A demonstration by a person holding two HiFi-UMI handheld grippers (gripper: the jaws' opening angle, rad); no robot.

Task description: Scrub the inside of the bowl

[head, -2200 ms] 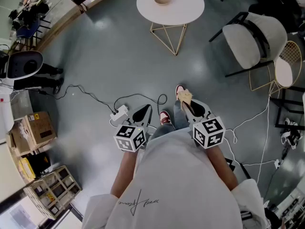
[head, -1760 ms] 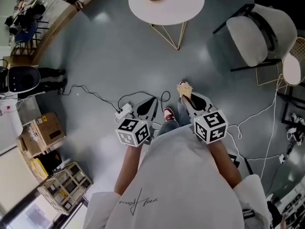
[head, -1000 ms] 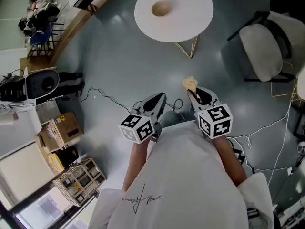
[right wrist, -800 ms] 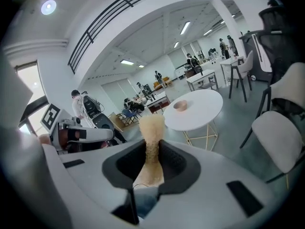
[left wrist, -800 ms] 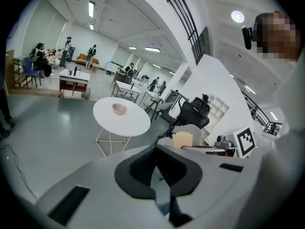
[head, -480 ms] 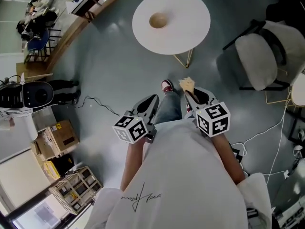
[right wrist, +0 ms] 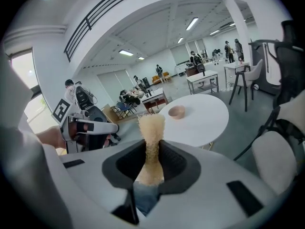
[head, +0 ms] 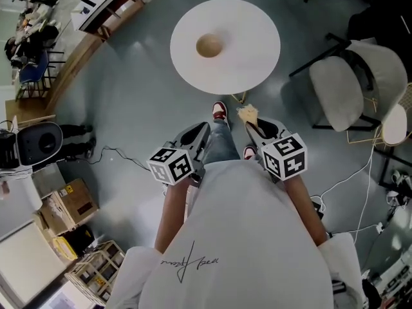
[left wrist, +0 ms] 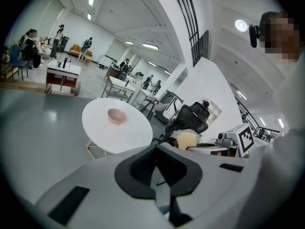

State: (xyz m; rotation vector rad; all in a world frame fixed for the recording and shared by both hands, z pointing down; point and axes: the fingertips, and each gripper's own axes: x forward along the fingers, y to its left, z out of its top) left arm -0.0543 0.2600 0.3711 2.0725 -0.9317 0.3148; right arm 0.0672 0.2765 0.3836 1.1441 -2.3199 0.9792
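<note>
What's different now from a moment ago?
The person walked toward the round white table, so it and the bowl on it look nearer. Nothing was picked up or let go: the right gripper still pinches the sponge, and the left gripper stays shut and empty.

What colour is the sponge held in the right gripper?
Pale yellowish beige. The sponge shows best in the right gripper view.
</note>
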